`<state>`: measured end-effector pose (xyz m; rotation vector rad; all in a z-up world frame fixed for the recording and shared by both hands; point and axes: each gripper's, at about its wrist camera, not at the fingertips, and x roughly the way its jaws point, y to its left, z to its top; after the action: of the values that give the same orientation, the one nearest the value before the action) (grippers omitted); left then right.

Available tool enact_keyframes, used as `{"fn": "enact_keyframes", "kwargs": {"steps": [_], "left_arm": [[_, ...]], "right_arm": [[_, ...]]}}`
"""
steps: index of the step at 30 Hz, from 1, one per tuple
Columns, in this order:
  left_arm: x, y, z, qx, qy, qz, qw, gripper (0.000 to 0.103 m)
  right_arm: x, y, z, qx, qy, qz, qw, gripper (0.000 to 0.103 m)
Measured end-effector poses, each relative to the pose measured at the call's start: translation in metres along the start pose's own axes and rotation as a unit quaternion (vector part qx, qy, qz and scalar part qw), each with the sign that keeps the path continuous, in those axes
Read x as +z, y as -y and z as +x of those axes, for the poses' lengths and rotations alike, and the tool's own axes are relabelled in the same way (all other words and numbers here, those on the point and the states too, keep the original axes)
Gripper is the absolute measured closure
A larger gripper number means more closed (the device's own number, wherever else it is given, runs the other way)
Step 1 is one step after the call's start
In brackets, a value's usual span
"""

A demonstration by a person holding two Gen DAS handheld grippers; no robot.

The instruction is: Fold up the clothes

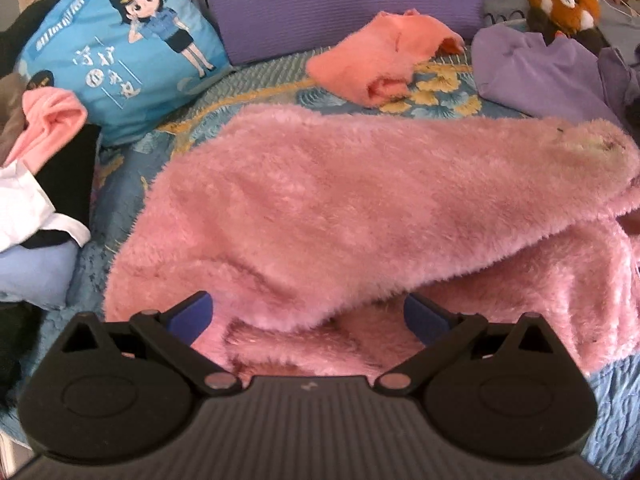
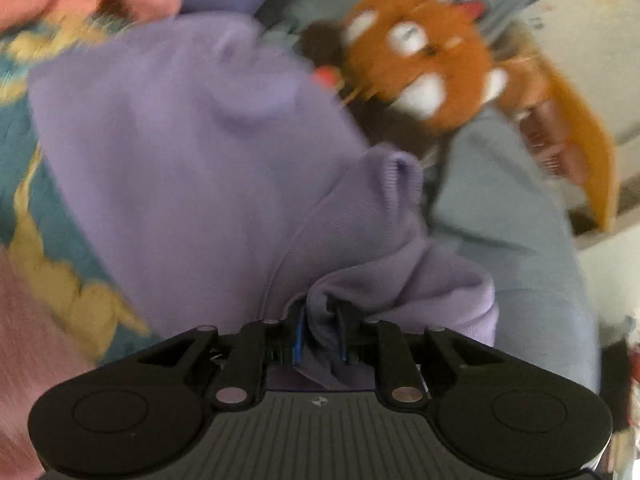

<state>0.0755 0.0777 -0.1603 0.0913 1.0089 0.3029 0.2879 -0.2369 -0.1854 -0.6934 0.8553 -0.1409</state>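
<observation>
A fluffy pink garment [image 1: 360, 208] lies folded over on the bed, filling the middle of the left wrist view. My left gripper [image 1: 308, 316] is open, its blue pads [image 1: 192, 312] wide apart at the garment's near edge, holding nothing. A lilac sweatshirt [image 2: 192, 152] lies on the patterned bedspread [image 2: 20, 152]; it also shows in the left wrist view [image 1: 536, 76] at the far right. My right gripper [image 2: 322, 332] is shut on a bunched fold of the lilac sweatshirt. The right wrist view is blurred by motion.
A folded salmon garment [image 1: 380, 60] lies at the back. A blue cartoon pillow [image 1: 120, 48] and a purple cushion [image 1: 340, 0] lean behind. A pile of clothes [image 1: 36, 184] sits at left. A red panda plush [image 2: 424, 68] lies beside the sweatshirt, also seen from the left wrist [image 1: 564, 0].
</observation>
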Motion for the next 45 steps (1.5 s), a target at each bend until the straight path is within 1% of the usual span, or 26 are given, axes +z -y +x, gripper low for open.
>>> {"fn": "enact_keyframes", "kwargs": {"steps": [2,3,4,6,8,11,12,15,17,18,19,21,23,25,27,29,30,31,32,34,35,37,39,42,43,45], "left_arm": [[0.002,-0.005,0.002,0.000,-0.003,-0.008,1.0000,0.000],[0.002,-0.008,0.004,-0.003,-0.006,-0.013,0.9999,0.000],[0.003,-0.010,0.006,-0.007,-0.009,-0.017,0.9998,0.000],[0.003,-0.015,0.009,-0.014,-0.013,-0.022,0.9996,0.000],[0.003,-0.019,0.012,-0.015,-0.015,-0.023,0.9995,0.000],[0.003,-0.029,0.015,-0.008,-0.020,-0.033,0.9992,0.000],[0.003,-0.033,0.016,-0.007,-0.024,-0.038,0.9990,0.000],[0.002,-0.043,0.017,-0.008,-0.030,-0.048,0.9984,0.000],[0.000,-0.046,0.016,-0.006,-0.030,-0.046,0.9985,0.000],[0.000,-0.047,0.015,-0.004,-0.029,-0.045,0.9985,0.000],[-0.001,-0.047,0.015,-0.004,-0.028,-0.046,0.9985,0.000],[-0.002,-0.046,0.016,-0.007,-0.031,-0.048,0.9983,0.000],[-0.005,-0.042,0.017,-0.015,-0.037,-0.046,0.9981,0.000],[-0.008,-0.037,0.015,-0.022,-0.037,-0.040,0.9983,0.000],[-0.009,-0.030,0.012,-0.024,-0.033,-0.030,0.9987,0.000],[-0.010,-0.022,0.010,-0.024,-0.033,-0.021,0.9989,0.000],[-0.010,-0.018,0.010,-0.024,-0.033,-0.017,0.9990,0.000],[-0.010,-0.014,0.009,-0.025,-0.034,-0.013,0.9990,0.000],[-0.010,-0.010,0.009,-0.024,-0.034,-0.009,0.9991,0.000],[-0.010,-0.003,0.007,-0.020,-0.031,0.001,0.9993,0.000],[-0.009,-0.001,0.006,-0.017,-0.030,0.005,0.9994,0.000],[-0.009,0.003,0.002,-0.012,-0.026,0.013,0.9995,0.000],[-0.009,0.003,-0.002,-0.011,-0.023,0.014,0.9996,0.000],[-0.011,-0.001,-0.005,-0.015,-0.029,-0.001,0.9995,0.000],[-0.012,-0.004,-0.006,-0.018,-0.032,-0.009,0.9993,0.000],[-0.016,-0.010,-0.008,-0.019,-0.039,-0.026,0.9987,0.000]], "right_arm": [[0.009,0.004,-0.039,-0.030,0.083,0.039,0.995,0.071],[0.013,0.003,-0.060,-0.042,0.127,0.054,0.989,0.050],[0.018,0.001,-0.078,-0.039,0.171,0.062,0.983,0.037],[0.038,-0.024,-0.101,0.042,0.239,0.037,0.969,0.036],[0.062,-0.067,-0.112,0.122,0.280,-0.012,0.952,0.034],[0.101,-0.148,-0.108,0.210,0.289,-0.092,0.929,0.031],[0.114,-0.173,-0.104,0.224,0.283,-0.113,0.926,0.030],[0.150,-0.233,-0.081,0.200,0.232,-0.142,0.941,0.029],[0.162,-0.249,-0.063,0.212,0.187,-0.137,0.949,0.050],[0.165,-0.242,-0.060,0.235,0.181,-0.117,0.948,0.069],[0.164,-0.228,-0.059,0.237,0.182,-0.089,0.950,0.089],[0.157,-0.196,-0.060,0.186,0.203,-0.048,0.960,0.089],[0.144,-0.149,-0.063,0.116,0.229,-0.020,0.966,0.089],[0.130,-0.090,-0.064,0.055,0.231,0.019,0.971,0.089],[0.113,-0.022,-0.065,0.003,0.215,0.070,0.974,0.089],[0.092,0.026,-0.062,-0.031,0.185,0.077,0.979,0.087],[0.081,0.047,-0.059,-0.040,0.167,0.073,0.982,0.082],[0.069,0.061,-0.052,-0.033,0.143,0.067,0.987,0.078],[0.056,0.067,-0.040,-0.019,0.113,0.064,0.991,0.076],[0.037,0.063,-0.010,0.011,0.046,0.050,0.998,0.056],[0.026,0.055,0.005,0.023,0.015,0.038,0.999,0.056],[0.006,0.039,0.026,0.028,-0.016,0.024,0.999,0.056],[-0.006,0.036,0.021,0.017,-0.004,0.050,0.999,0.052],[-0.023,0.045,-0.012,-0.012,0.032,0.112,0.993,0.045],[-0.029,0.046,-0.028,-0.021,0.052,0.128,0.990,0.038],[-0.045,0.036,-0.066,-0.021,0.106,0.140,0.984,0.032]]}}
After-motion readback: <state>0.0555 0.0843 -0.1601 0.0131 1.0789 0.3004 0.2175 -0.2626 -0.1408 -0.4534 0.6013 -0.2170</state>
